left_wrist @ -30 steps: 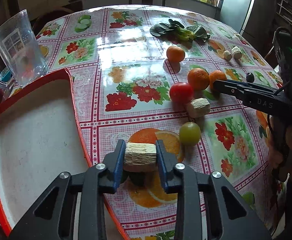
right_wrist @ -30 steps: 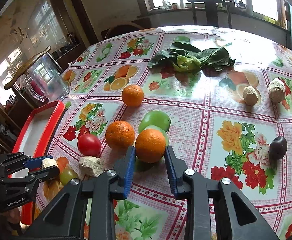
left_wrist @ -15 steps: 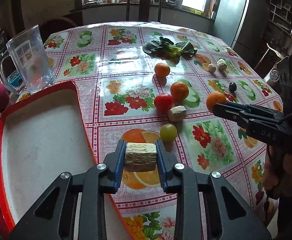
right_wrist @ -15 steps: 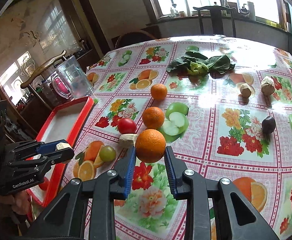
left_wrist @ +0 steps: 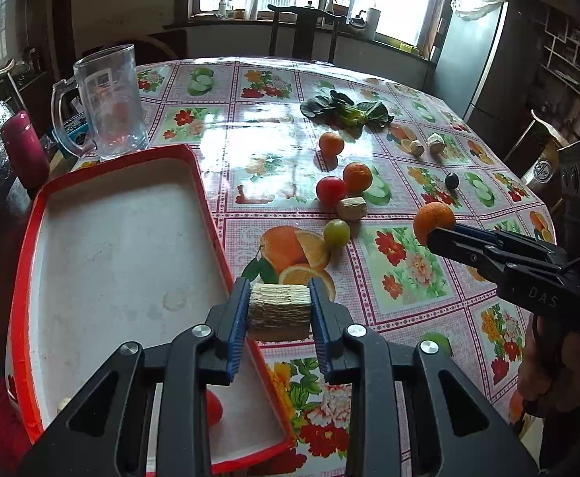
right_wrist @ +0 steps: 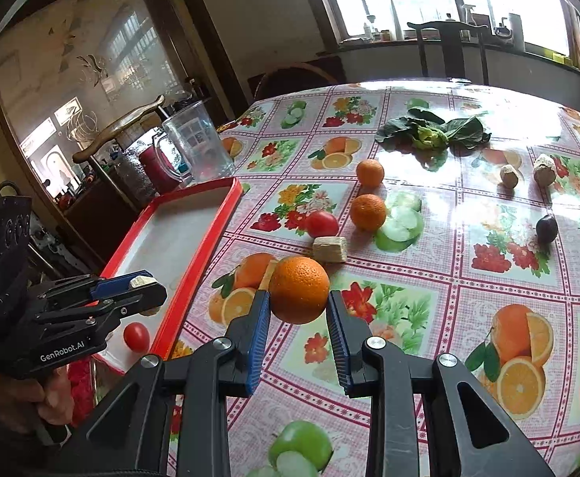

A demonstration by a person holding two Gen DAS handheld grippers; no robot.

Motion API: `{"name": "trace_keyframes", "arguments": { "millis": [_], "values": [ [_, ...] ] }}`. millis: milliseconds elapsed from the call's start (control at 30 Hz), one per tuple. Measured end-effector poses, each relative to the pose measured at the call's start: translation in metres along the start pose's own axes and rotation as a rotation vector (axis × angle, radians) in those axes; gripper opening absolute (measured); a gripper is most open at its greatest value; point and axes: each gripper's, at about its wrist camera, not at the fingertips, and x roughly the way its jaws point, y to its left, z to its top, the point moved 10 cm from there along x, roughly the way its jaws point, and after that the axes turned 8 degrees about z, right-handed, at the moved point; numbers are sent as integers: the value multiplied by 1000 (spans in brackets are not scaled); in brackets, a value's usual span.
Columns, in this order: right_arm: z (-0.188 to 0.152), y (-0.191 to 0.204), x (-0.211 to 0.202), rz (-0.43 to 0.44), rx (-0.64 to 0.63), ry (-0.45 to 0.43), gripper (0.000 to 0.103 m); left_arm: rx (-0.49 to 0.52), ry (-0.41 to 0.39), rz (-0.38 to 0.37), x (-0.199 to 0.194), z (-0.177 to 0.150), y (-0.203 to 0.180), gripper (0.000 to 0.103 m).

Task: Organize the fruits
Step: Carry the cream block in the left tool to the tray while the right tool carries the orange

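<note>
**Both grippers loaded beside the red tray**

The left hand-held gripper [left_wrist: 278, 314] is clamped on a pale, ridged block [left_wrist: 279, 311], its blue pads pressing the block's two sides; it hangs over the right rim of the red tray [left_wrist: 206, 206], which sits at the worktop's left edge. The right hand-held gripper [right_wrist: 298, 318] is closed on an orange [right_wrist: 299, 289], held clear above the flowered cloth of the worktop [right_wrist: 429, 286] near its front edge, just right of the tray. One small red tomato [right_wrist: 136, 336] lies inside the tray at its near end. Toward the middle of the worktop two more oranges [right_wrist: 368, 212], a red tomato [right_wrist: 321, 223] and a second pale block [right_wrist: 330, 249] lie close together. A dark plum [right_wrist: 547, 229] sits toward the right edge, leafy greens [right_wrist: 433, 131] toward the far edge. A clear glass jug [left_wrist: 107, 103] stands just beyond the tray's far end.
</note>
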Motion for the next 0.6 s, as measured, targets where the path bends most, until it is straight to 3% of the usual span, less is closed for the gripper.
{"name": "trace_keyframes", "arguments": {
  "millis": [600],
  "values": [
    [-6, 65, 6, 70, -82, 23, 29, -87, -32, 38, -32, -23, 50, 27]
  ]
}}
